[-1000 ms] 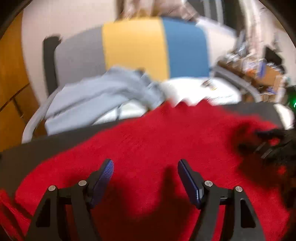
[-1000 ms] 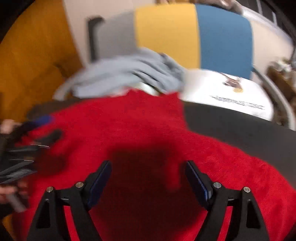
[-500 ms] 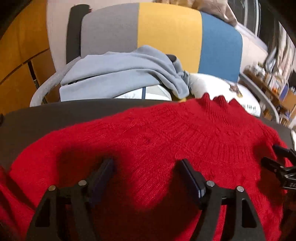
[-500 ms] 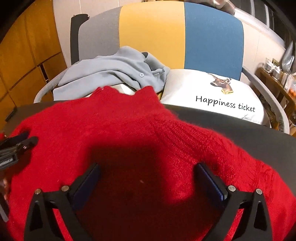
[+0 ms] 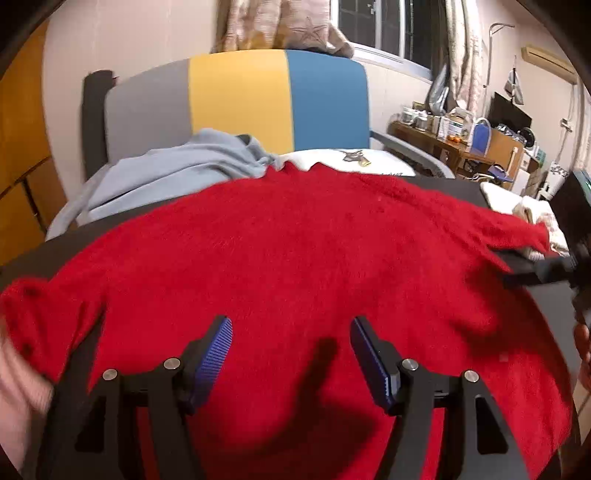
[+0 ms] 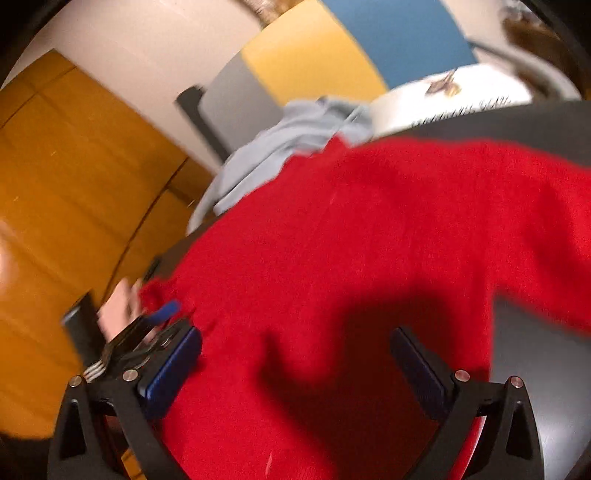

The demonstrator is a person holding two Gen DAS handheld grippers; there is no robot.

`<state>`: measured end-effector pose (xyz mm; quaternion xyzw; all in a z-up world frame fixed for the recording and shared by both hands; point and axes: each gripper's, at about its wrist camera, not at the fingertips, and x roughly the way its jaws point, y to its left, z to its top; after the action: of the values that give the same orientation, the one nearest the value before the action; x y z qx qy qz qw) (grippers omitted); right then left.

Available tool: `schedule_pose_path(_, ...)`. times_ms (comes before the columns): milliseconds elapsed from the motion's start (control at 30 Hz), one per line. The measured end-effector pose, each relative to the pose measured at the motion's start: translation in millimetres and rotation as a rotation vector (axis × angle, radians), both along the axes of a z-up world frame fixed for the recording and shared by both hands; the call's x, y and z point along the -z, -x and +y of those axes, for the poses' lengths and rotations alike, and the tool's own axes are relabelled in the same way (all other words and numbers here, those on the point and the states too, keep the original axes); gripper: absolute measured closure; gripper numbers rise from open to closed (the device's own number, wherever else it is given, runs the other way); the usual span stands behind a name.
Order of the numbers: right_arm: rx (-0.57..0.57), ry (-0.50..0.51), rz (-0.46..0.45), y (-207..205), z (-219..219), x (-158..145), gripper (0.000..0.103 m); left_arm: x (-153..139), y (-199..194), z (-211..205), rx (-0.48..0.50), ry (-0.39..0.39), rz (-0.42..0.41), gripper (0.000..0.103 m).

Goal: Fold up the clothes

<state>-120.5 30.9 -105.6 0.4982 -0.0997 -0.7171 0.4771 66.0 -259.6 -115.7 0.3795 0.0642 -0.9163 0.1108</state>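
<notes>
Sweater (image 5: pixel 295 258) lies spread across the dark worktop (image 5: pixel 33 254), both grippers, left (image 5: pixel 291 354) and right (image 6: pixel 295 365), above it, jaws spread, empty.

1. Ahead of you stood a chair (image 5: pixel 258 99) with a backrest striped grey, yellow and blue.
2. To your left ran orange-brown wooden panelling (image 6: pixel 74 177); the wall (image 5: pixel 122 40) behind the chair was pale.
3. A dark window (image 5: pixel 373 22) sat high, curtains (image 5: pixel 461 48) beside it.
4. At far right, a cluttered wooden desk (image 5: pixel 454 147) carried small items.
5. Your surface (image 5: pixel 443 182) was dark.
</notes>
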Motion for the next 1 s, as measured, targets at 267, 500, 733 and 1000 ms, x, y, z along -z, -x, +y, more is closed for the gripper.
schedule_pose_path(267, 0.004, -0.053, 0.167, -90.7, 47.4, 20.8, 0.000, 30.2, -79.9, -21.9, -0.152, -0.108, -0.054, 0.035)
schedule_pose_path(500, 0.039, 0.056, 0.251, -107.3, 68.6, 29.6, 0.000, 25.1, -97.3, -18.8, -0.184, -0.126, -0.061, 0.035)
schedule_pose_path(733, 0.290, 0.181, 0.072, -75.2, 139.0, 10.4, 0.000, 11.6, -95.7, -47.5, -0.275, -0.293, -0.021, 0.035)
schedule_pose_path(1000, 0.976, 0.397, -0.108, -15.0, 300.1, 53.8, 0.006, 16.8, -71.5, -25.1, -0.205, -0.275, -0.053, 0.035)
